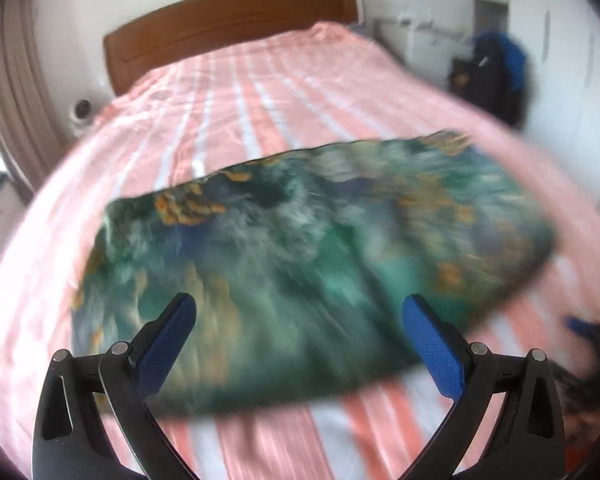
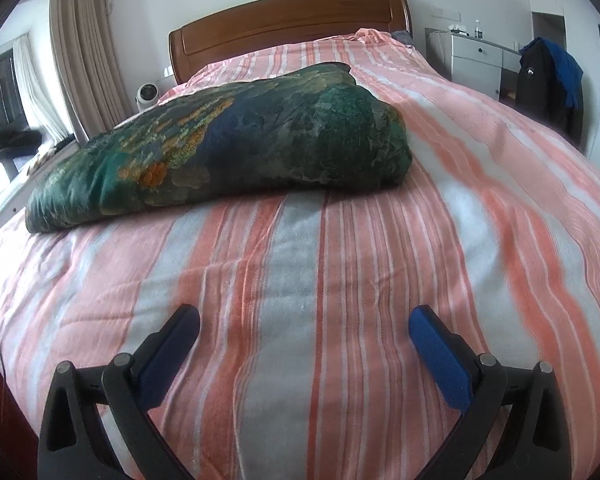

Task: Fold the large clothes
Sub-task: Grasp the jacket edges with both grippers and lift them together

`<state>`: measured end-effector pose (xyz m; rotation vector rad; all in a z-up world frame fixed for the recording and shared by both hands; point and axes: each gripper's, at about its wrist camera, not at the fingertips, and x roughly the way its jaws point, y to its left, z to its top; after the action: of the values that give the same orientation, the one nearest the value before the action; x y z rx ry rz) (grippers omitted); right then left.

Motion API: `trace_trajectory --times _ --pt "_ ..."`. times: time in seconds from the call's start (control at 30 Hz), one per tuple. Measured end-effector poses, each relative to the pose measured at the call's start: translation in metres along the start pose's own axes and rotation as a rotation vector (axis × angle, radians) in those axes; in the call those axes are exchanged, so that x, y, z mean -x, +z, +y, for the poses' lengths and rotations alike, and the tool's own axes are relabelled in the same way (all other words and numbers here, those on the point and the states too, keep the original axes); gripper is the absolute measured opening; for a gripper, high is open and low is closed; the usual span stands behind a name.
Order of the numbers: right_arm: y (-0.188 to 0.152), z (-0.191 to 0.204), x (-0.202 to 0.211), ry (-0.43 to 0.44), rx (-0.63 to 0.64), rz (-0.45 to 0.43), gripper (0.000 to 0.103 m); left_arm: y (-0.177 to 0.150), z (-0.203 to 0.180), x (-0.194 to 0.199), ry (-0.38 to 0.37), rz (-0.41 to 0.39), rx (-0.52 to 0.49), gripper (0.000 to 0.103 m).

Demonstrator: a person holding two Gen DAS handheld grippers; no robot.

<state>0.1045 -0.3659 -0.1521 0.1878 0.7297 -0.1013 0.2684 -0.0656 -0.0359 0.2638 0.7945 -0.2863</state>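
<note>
A folded garment in dark green and blue with orange patches lies on the pink striped bed. The left wrist view is blurred. My left gripper is open and empty, just over the garment's near edge. In the right wrist view the same garment lies as a thick bundle at the left middle of the bed. My right gripper is open and empty over bare bedspread, well short of the garment.
A wooden headboard stands at the far end. A small white fan and curtains are at the left. A grey cabinet and a chair draped with dark clothes stand at the right.
</note>
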Motion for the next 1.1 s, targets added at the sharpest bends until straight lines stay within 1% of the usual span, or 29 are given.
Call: trace_trajectory --times 0.03,0.07,0.1,0.13,0.2,0.23,0.3,0.33,0.4,0.43,0.47,0.5,0.53,0.57,0.6,0.63,0.7,0.77,0.8,0.83,0.9,0.97,1.0,1.03,1.07,1.1 --pt "0.000 -0.002 0.003 0.014 -0.020 -0.002 0.103 0.001 -0.009 -0.023 0.048 0.049 -0.020 0.103" --pt "0.001 -0.003 0.005 0.022 -0.040 -0.003 0.103 -0.004 -0.016 -0.042 0.063 0.103 -0.040 0.102" --pt "0.003 -0.005 0.007 0.034 -0.069 -0.004 0.103 -0.015 -0.027 -0.059 0.050 0.162 -0.066 0.102" --pt "0.005 -0.009 0.010 0.050 -0.102 -0.003 0.103 -0.024 -0.033 -0.059 0.043 0.163 -0.084 0.102" --pt "0.017 -0.020 0.015 0.094 -0.181 -0.017 0.103 -0.042 -0.048 -0.044 0.026 0.117 -0.150 0.102" --pt "0.021 -0.024 0.018 0.103 -0.204 -0.030 0.103 -0.050 -0.055 -0.035 -0.010 0.120 -0.193 0.102" --pt "0.039 -0.041 0.015 0.123 -0.290 -0.073 0.103 -0.058 -0.059 -0.022 -0.061 0.153 -0.225 0.102" --pt "0.049 -0.052 0.008 0.140 -0.352 -0.082 0.103 -0.058 -0.057 -0.014 -0.086 0.158 -0.217 0.102" --pt "0.064 -0.069 -0.009 0.179 -0.474 -0.098 0.103 -0.048 -0.049 0.000 -0.145 0.159 -0.172 0.102" --pt "0.072 -0.077 -0.020 0.209 -0.540 -0.104 0.103 -0.039 -0.044 0.009 -0.180 0.151 -0.140 0.102" --pt "0.078 -0.086 -0.039 0.247 -0.638 -0.099 0.103 -0.029 -0.043 0.018 -0.204 0.140 -0.116 0.102" --pt "0.080 -0.091 -0.051 0.267 -0.700 -0.086 0.103 -0.018 -0.040 0.024 -0.224 0.126 -0.093 0.102" --pt "0.080 -0.094 -0.062 0.279 -0.762 -0.077 0.100 -0.001 -0.045 0.032 -0.242 0.105 -0.070 0.102" --pt "0.082 -0.094 -0.070 0.288 -0.799 -0.077 0.093 0.010 -0.045 0.037 -0.254 0.089 -0.060 0.102" --pt "0.085 -0.090 -0.071 0.300 -0.797 -0.083 0.068 0.025 -0.046 0.043 -0.274 0.070 -0.052 0.102" --pt "0.088 -0.084 -0.068 0.289 -0.784 -0.084 0.055 0.037 -0.047 0.045 -0.292 0.060 -0.051 0.102" --pt "0.097 -0.064 -0.044 0.265 -0.705 -0.148 0.046 0.056 -0.055 0.048 -0.337 0.049 -0.055 0.102" --pt "0.109 -0.037 -0.017 0.240 -0.581 -0.207 0.044 0.077 -0.072 0.050 -0.422 0.051 -0.076 0.102" --pt "0.113 -0.020 -0.001 0.229 -0.507 -0.241 0.043 0.087 -0.085 0.050 -0.479 0.067 -0.098 0.102" --pt "0.119 0.001 0.016 0.216 -0.423 -0.274 0.042 0.097 -0.090 0.045 -0.518 0.093 -0.121 0.102" --pt "0.127 0.042 0.038 0.188 -0.260 -0.321 0.042 0.107 -0.108 0.045 -0.545 0.128 -0.153 0.102" --pt "0.130 0.082 0.051 0.167 -0.109 -0.347 0.042 0.116 -0.119 0.049 -0.564 0.137 -0.177 0.102" --pt "0.129 0.104 0.056 0.153 -0.023 -0.356 0.042 0.119 -0.123 0.050 -0.560 0.147 -0.197 0.102" --pt "0.128 0.125 0.059 0.141 0.055 -0.369 0.042 0.119 -0.123 0.050 -0.530 0.155 -0.216 0.102" --pt "0.125 0.147 0.062 0.135 0.135 -0.385 0.042 0.118 -0.121 0.052 -0.478 0.156 -0.232 0.102" --pt "0.122 0.164 0.064 0.128 0.197 -0.400 0.042 0.116 -0.119 0.051 -0.400 0.153 -0.249 0.102"
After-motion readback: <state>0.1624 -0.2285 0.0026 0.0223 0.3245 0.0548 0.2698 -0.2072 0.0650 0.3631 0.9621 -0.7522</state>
